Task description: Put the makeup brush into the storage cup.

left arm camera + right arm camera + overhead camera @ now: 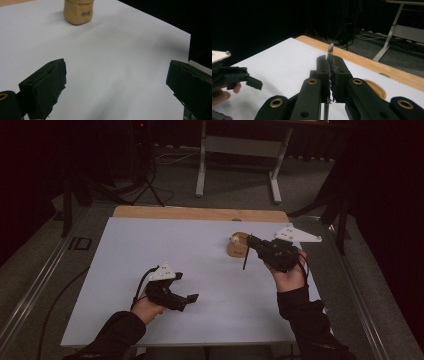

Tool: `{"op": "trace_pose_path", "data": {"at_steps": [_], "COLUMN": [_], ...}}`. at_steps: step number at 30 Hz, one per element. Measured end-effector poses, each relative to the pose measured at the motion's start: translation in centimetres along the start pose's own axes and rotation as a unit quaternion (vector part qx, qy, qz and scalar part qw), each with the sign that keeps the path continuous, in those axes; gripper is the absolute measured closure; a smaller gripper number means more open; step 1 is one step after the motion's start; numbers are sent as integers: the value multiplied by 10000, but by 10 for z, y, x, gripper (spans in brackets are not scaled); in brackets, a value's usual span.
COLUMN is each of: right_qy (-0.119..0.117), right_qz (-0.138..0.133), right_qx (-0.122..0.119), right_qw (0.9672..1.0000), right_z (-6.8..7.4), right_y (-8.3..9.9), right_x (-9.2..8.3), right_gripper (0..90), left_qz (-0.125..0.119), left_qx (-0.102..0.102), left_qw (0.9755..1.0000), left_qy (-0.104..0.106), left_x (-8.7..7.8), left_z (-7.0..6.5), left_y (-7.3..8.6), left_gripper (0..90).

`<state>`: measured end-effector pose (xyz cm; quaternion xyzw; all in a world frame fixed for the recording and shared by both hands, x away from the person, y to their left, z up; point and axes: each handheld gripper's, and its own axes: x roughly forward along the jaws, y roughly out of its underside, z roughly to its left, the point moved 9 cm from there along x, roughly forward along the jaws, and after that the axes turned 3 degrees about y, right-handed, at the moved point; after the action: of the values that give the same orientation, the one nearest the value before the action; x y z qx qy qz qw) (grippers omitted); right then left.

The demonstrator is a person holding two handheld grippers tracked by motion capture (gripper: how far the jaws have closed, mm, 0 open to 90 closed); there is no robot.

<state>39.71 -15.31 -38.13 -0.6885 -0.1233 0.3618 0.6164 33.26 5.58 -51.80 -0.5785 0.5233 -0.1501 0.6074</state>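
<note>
Holding the stick above the tan holder

Spreading across the scene, the white table (150,270) carries a small tan holder (237,245) near its far right, a dark printed mark on its side too blurred to read. By my judgement the work is midway: the right gripper (329,72) has its jaws clamped on a thin dark stick (246,256) just beside the holder, not yet placed. The left gripper (190,298) rests with jaws spread, carrying nothing

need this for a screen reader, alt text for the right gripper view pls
The right gripper has its two black jaws shut on a thin grey stick above a white table. The left gripper shows at the left edge, jaws apart.
</note>
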Motion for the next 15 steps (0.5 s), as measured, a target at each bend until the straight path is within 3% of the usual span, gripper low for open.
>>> {"op": "trace_pose_path", "data": {"at_steps": [7,15], "right_qy": [70,209], "right_qz": [-147,-282], "right_qx": [112,50], "right_qw": [9998,9994], "right_z": [-14,-29], "right_y": [-16,-38], "right_x": [-1,-2], "right_gripper": [858,858], "left_qz": [-314,-517], "left_qx": [-45,-126], "left_qw": [9994,9983], "left_qy": [-148,-239], "left_x": [-11,-17], "left_z": [12,20], "left_y": [4,11], "left_gripper": [34,35]}}
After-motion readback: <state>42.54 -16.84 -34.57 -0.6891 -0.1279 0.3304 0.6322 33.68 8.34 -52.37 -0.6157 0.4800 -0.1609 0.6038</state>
